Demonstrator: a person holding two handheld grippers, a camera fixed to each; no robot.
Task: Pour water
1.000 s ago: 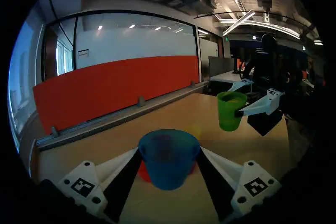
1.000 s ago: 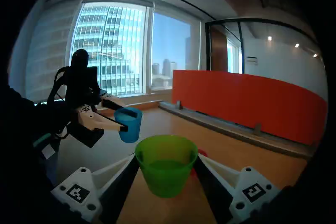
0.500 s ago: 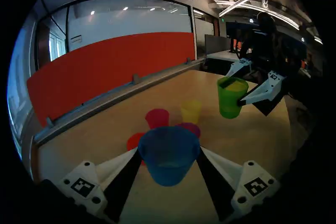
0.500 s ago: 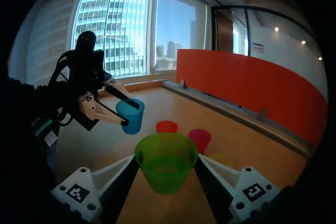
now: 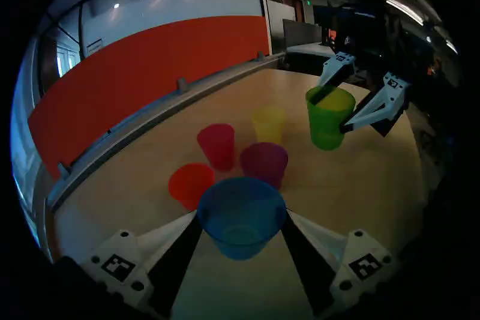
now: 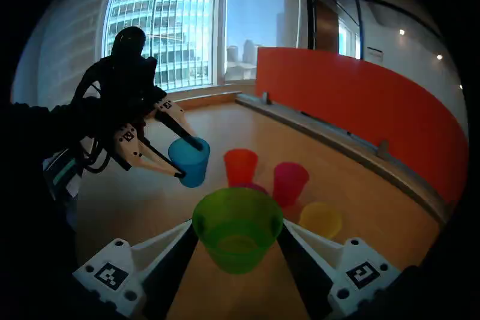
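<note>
**A:** Is anyone pouring yet?

**B:** Nope. The left gripper (image 5: 242, 224) is clamping the blue cup (image 5: 242, 236) between both fingers. The right gripper (image 6: 237, 230) is squeezing the green cup (image 6: 237, 245) the same way. Both are hanging above the bench (image 5: 360, 182), near the purple cup (image 5: 264, 163).

**A:** Tilting?

**B:** Not at all, both are sitting upright, mouths up, long axis vertical. I'm guessing the whole pour is left.

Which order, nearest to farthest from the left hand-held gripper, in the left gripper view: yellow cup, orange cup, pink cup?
1. orange cup, just ahead, left.
2. pink cup, behind the orange one.
3. yellow cup, farthest, right.
</note>
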